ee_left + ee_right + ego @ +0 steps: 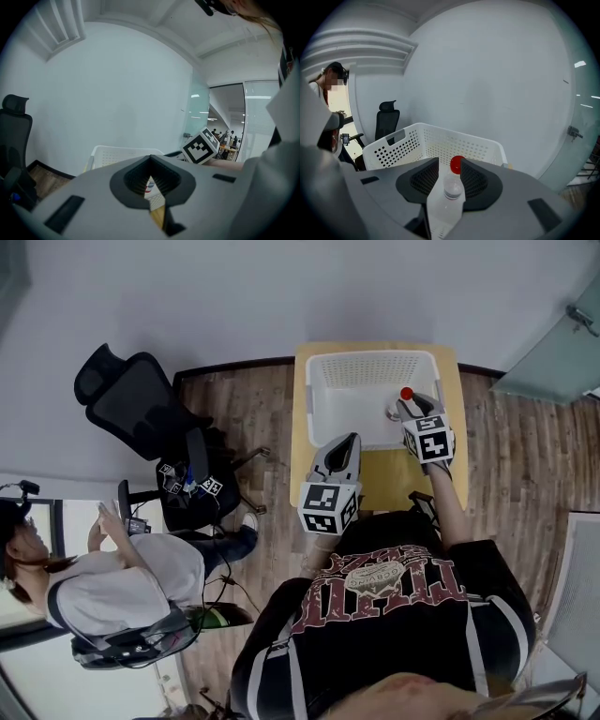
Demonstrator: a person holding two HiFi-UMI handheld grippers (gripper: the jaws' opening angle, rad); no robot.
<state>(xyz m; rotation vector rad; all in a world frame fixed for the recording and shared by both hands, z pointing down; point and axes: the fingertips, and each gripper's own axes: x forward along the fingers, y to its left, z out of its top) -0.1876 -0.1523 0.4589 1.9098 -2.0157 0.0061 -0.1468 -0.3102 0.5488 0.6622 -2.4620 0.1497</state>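
**tongs_q:** quick one; is the right gripper (405,405) actually holding anything, or just hanging there?

**benchwatcher:** holding; in the right gripper view its jaws are clamped on a clear plastic bottle (446,201), one dark pad on each side up near the neck; the red cap (457,164) pokes out past the tips toward 12 o'clock; in the head view the bottle is over the white basket (323,381), at about the basket's 4 o'clock side, just inside the rim; can't tell if its bottom touches the basket floor

**tongs_q:** and the left gripper (351,440)?

**benchwatcher:** jaws together, tips meeting, nothing gripped between them; the left gripper view only shows a thin slit below the tips, with a bit of basket and table showing through; in the head view it sits at the basket's 6 o'clock rim, pointing to 12, well apart from the bottle; its marker cube (327,507) is close to the person's chest

**tongs_q:** anything else around?

**benchwatcher:** the basket takes up the 12 o'clock half of a light wooden table (394,486); a black office chair (141,409) stands on the wood floor (244,409) at the table's 9 o'clock; another person (122,587) in a white top sits at about 8 o'clock, hands up around something small
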